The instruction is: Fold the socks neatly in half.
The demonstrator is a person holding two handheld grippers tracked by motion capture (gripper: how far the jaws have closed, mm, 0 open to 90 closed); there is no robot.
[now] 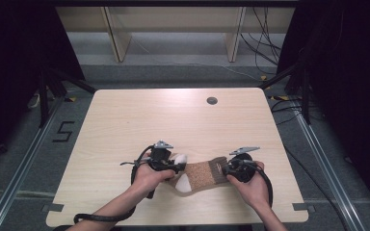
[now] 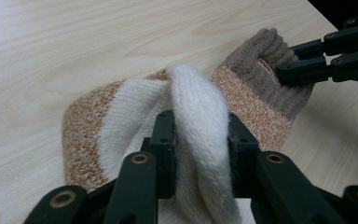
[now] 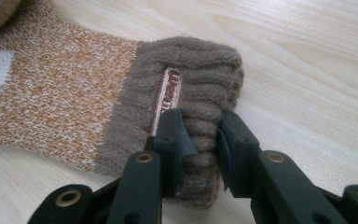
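Note:
A knitted sock (image 1: 200,174) lies on the wooden table (image 1: 125,120) near its front edge, orange-flecked in the middle with a white toe and a brown ribbed cuff. My left gripper (image 1: 176,166) is shut on the white toe end (image 2: 200,126), which is bunched up between its jaws. My right gripper (image 1: 226,169) is shut on the brown cuff (image 3: 200,93), beside a small copper-coloured label (image 3: 168,93). In the left gripper view the right gripper (image 2: 284,72) pinches the cuff at the far right.
A small round dark grommet (image 1: 212,100) sits in the table near its back edge. Black cables (image 1: 265,43) lie on the floor behind the table, and dark stands flank both sides. The far half of the table is bare wood.

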